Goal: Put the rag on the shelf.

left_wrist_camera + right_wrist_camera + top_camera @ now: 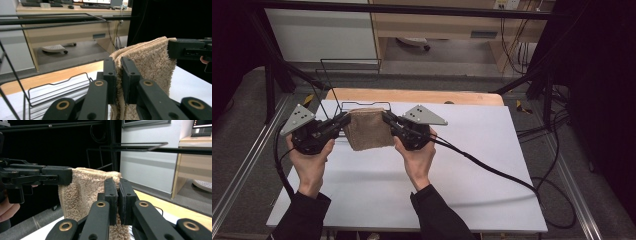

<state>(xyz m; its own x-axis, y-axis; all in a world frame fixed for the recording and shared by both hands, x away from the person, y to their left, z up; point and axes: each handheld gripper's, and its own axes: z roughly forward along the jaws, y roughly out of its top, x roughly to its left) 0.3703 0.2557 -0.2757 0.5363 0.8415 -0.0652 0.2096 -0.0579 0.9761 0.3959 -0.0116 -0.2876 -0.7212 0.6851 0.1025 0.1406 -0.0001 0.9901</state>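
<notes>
Towel, beige terry cloth (368, 129), folded, hangs above desk's far edge (492, 112), beside black wire rack (343, 85). Left gripper (343, 121) and right gripper (388, 119) each clamp a top corner. Judgement: keep top edge level and taut; lower evenly.

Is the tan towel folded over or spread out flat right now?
Folded. The towel hangs doubled between the left gripper and right gripper, each shut on an upper corner, two layers showing along its top edge.

Lab: black frame rig (402, 9), desk w/ monitors (75, 10).
</notes>
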